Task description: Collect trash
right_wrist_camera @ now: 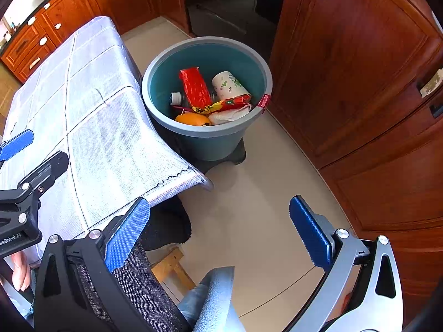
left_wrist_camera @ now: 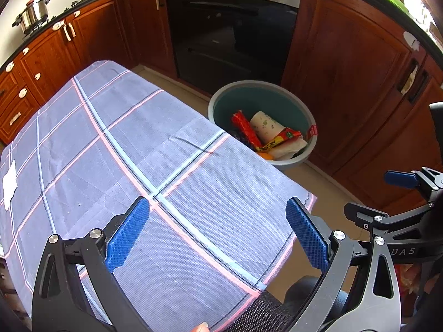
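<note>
A teal bin stands on the floor beside the table; it also shows in the left wrist view. In it lie a red wrapper, a paper cup, a red-yellow packet, a white tissue, an orange peel and a bottle. My left gripper is open and empty above the checked tablecloth. My right gripper is open and empty above the floor, right of the table's corner. A white scrap of paper lies at the table's far left.
Wooden cabinets and a black oven line the back wall. A pot stands on the stove. A chair back and a wooden stool are near me. The tiled floor lies between bin and cabinets.
</note>
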`<act>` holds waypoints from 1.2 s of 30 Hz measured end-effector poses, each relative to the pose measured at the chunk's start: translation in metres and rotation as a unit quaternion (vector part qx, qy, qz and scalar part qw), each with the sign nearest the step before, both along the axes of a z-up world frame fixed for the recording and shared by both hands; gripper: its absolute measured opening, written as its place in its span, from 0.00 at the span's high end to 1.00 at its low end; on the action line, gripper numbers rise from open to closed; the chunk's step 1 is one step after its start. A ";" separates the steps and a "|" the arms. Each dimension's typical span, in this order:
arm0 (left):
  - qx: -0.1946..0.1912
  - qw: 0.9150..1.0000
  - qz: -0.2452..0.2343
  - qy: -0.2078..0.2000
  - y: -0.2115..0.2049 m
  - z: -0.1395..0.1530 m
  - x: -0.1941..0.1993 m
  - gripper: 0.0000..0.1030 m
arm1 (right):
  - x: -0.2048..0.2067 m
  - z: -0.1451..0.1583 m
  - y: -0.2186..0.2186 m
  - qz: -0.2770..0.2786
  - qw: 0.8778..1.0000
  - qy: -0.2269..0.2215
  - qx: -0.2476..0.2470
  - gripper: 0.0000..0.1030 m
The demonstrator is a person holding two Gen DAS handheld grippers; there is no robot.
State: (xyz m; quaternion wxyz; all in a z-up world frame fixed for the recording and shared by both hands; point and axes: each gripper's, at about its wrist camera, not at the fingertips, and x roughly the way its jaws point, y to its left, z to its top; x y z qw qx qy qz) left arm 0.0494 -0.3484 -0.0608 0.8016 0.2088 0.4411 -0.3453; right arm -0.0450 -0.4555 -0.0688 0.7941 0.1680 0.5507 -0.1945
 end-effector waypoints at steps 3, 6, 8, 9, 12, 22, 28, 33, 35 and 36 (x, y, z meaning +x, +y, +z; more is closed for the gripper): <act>0.001 1.000 0.000 0.000 0.001 0.000 0.001 0.04 | 0.001 -0.001 0.000 0.000 1.000 0.001 0.001 0.05; 0.001 1.000 0.000 0.000 0.001 0.000 0.001 0.04 | 0.001 -0.001 0.000 0.000 1.000 0.000 0.000 0.05; 0.001 1.000 0.000 -0.001 0.002 0.000 0.001 0.04 | 0.000 -0.001 0.001 0.000 1.000 0.000 0.000 0.05; 0.000 1.000 0.000 -0.001 0.002 0.000 0.000 0.04 | 0.000 -0.001 0.001 0.000 1.000 0.000 0.000 0.05; 0.001 1.000 0.001 -0.001 0.001 0.000 0.000 0.04 | 0.000 -0.002 0.001 0.000 1.000 0.001 0.000 0.05; 0.000 1.000 -0.001 -0.001 0.001 0.001 -0.001 0.04 | -0.001 -0.001 0.003 0.001 1.000 0.002 -0.001 0.05; 0.000 1.000 0.000 -0.003 0.000 0.001 -0.002 0.04 | -0.001 0.000 0.002 0.002 1.000 0.002 -0.001 0.05; -0.001 1.000 -0.001 -0.005 0.000 0.002 -0.003 0.04 | -0.001 -0.001 0.002 0.002 1.000 0.002 -0.001 0.05; -0.004 1.000 -0.002 -0.003 0.001 0.002 -0.002 0.04 | -0.001 -0.001 0.002 0.003 1.000 0.002 -0.001 0.05; -0.004 1.000 -0.002 -0.003 0.001 0.002 -0.002 0.04 | -0.001 -0.001 0.003 0.003 1.000 0.002 -0.002 0.05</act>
